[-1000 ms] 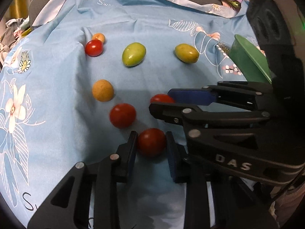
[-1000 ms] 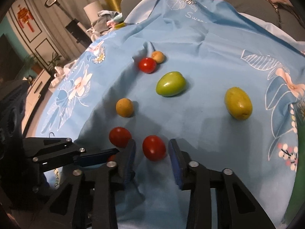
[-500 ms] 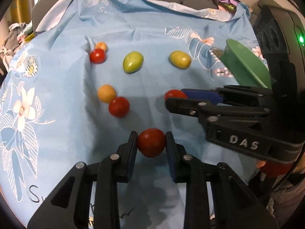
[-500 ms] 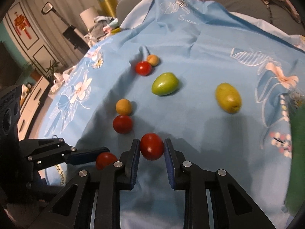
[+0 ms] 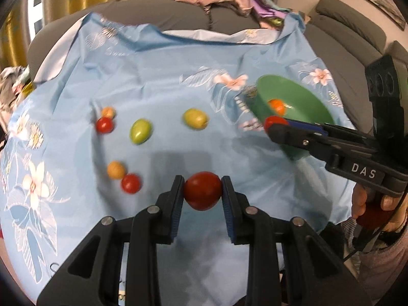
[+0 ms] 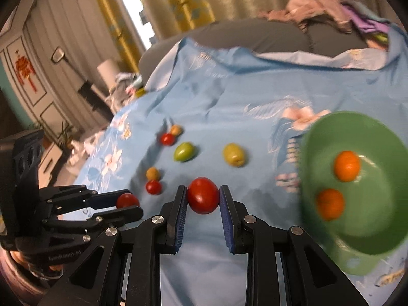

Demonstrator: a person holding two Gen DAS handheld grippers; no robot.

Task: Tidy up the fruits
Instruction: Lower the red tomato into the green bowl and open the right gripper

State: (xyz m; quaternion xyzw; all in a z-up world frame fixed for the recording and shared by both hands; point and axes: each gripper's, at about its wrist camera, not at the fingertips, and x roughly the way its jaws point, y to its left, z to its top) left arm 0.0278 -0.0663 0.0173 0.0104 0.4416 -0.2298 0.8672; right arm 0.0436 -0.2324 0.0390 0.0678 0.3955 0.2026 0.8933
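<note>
**Two tomatoes in your grippers, bowl at the right**

On the left part of the blue cloth [image 5: 158,81] you have six fruits lying loose. Farthest left is a small orange fruit [image 5: 108,112] touching a red tomato [image 5: 104,125]. Nearer to you is a yellow-orange fruit [image 5: 116,169] just beside another tomato [image 5: 130,183]. Then come a green fruit [image 5: 140,131] and a yellow-green fruit [image 5: 195,118], apart from each other.

Your left gripper [image 5: 202,195] is clamped on a dark red tomato [image 5: 202,194], lifted off the cloth. Your right gripper [image 6: 203,195] also grips a bright red tomato [image 6: 203,195], close to the green bowl [image 6: 377,239].

The bowl stands at the right on the cloth, and two oranges [image 6: 346,165] lie inside it.
</note>
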